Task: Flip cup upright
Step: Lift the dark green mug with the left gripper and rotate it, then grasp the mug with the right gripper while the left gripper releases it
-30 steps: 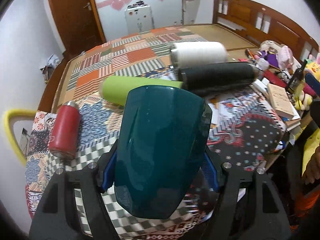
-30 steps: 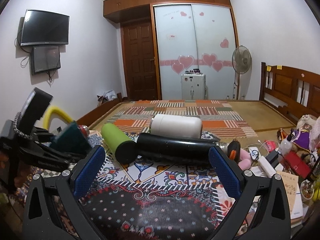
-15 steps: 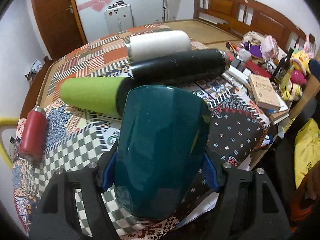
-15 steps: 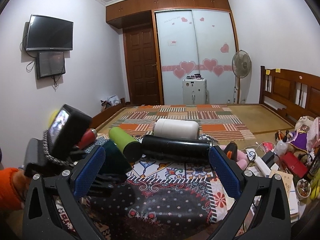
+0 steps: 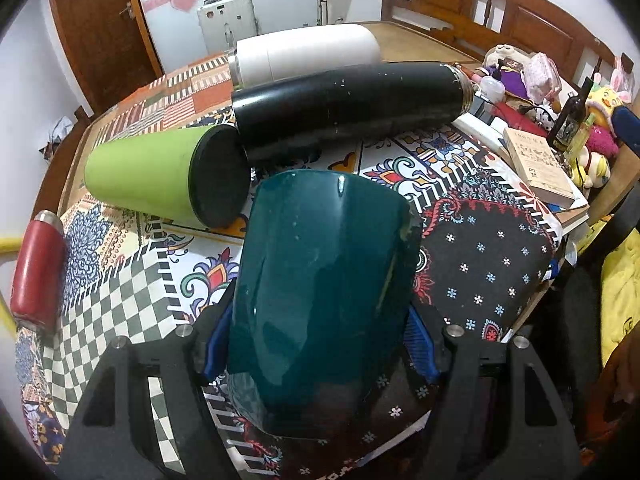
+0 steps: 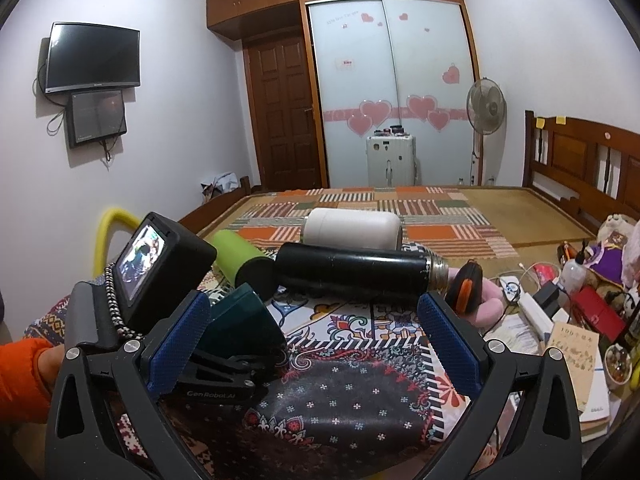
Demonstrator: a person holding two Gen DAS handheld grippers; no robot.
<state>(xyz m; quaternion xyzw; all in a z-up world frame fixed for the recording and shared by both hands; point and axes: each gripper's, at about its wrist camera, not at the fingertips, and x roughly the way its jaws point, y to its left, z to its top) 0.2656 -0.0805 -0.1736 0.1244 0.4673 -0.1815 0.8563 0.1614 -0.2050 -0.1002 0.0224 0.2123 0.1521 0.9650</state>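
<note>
The right gripper (image 6: 316,344) stands open over the patterned cloth (image 6: 344,404), nothing between its blue pads (image 6: 450,344). At left, the left gripper (image 6: 224,364) holds the dark green cup (image 6: 240,320) tilted. Behind lie a black flask (image 6: 356,272), a green bottle (image 6: 240,256) and a white bottle (image 6: 352,228).

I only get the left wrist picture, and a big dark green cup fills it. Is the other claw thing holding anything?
Observer: No. The right gripper is open, with nothing between its blue pads.
Operator: Where is it, next to my cup?
Observer: The teal cup shows just past its left pad, clamped in the left gripper.
Operator: Anything behind that I miss?
Observer: A dark wall television hangs high on the left wall.
</note>
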